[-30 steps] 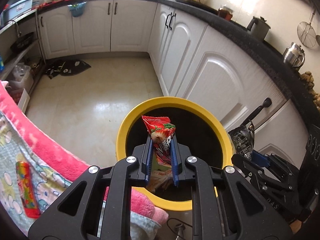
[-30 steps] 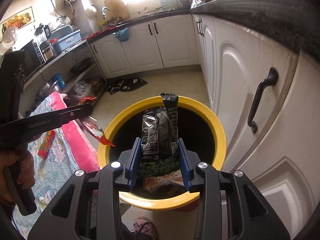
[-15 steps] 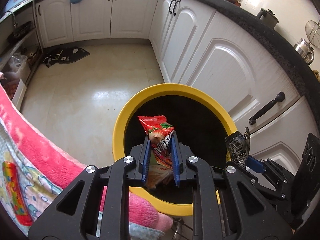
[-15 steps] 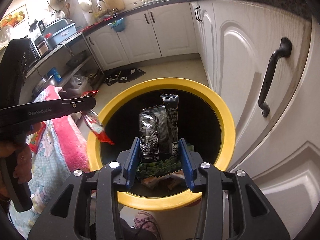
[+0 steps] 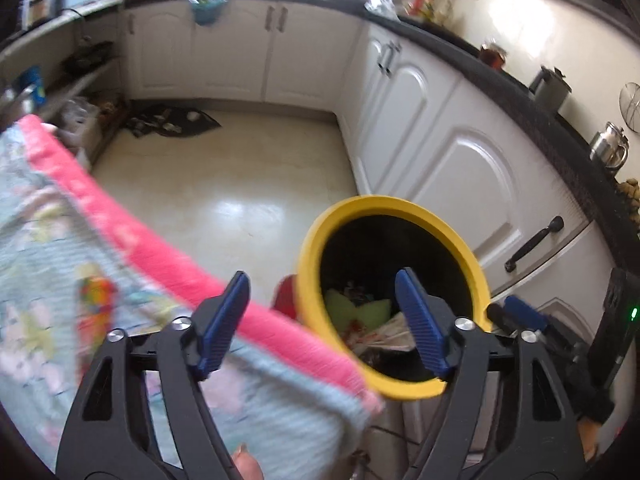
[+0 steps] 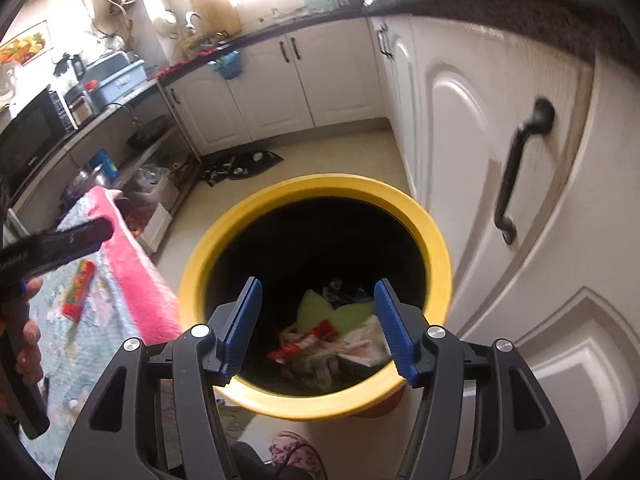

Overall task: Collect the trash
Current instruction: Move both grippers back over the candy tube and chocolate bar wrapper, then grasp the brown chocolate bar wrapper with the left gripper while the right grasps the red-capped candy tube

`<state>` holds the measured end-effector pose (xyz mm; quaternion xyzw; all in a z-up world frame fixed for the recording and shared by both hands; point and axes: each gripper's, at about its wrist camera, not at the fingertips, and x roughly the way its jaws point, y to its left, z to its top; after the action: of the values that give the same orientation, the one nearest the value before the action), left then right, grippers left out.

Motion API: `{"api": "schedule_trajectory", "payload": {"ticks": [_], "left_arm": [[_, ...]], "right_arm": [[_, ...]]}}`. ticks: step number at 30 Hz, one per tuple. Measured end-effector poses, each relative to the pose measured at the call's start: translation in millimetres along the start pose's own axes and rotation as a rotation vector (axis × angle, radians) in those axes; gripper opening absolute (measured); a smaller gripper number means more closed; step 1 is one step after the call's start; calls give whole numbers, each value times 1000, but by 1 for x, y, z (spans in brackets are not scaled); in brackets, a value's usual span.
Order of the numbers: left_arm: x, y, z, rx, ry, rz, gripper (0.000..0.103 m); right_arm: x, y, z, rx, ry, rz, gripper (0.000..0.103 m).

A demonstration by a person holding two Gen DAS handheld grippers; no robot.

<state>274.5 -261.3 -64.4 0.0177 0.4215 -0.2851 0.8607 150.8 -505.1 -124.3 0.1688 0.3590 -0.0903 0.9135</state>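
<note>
Home kitchen: white cabinets point(image 6: 340, 80), dark countertop point(image 5: 520, 92), kettle point(image 5: 608, 150), microwave point(image 6: 28, 136).

Motion blur smears the patterned cloth point(image 5: 132, 280) left of the yellow bin point(image 5: 316, 240), whose dark depths hide most wrappers point(image 6: 320, 344) inside.

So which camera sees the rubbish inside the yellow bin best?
The right wrist view: it looks almost straight down into the yellow bin, showing the rubbish clearly. The left wrist view is blurry, and the bin wall hides some.
</note>
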Motion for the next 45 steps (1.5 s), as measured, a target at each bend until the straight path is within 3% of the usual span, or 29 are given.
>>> {"api": "schedule_trajectory", "payload": {"ticks": [1, 10, 17, 23, 30, 38, 45], "left_arm": [[-10, 5, -3, 8, -23, 31, 81], [-111, 71, -44, -60, -164, 204, 92], [-171, 127, -86, -147, -188, 319, 92], [-206, 169, -119, -228, -179, 382, 92], [-220, 186, -150, -280, -165, 389, 92], [-205, 176, -176, -276, -102, 286, 92], [-174, 155, -188, -232, -19, 201, 65]], "right_arm": [[-5, 7, 2, -9, -13, 13, 57], [-43, 101, 14, -133, -80, 206, 64], [-51, 184, 12, -269, -58, 359, 67], [-36, 245, 1, -373, -1, 409, 68], [-5, 283, -12, -436, 75, 412, 68], [56, 299, -19, -432, 202, 353, 67], [96, 300, -23, -372, 286, 336, 57]]}}
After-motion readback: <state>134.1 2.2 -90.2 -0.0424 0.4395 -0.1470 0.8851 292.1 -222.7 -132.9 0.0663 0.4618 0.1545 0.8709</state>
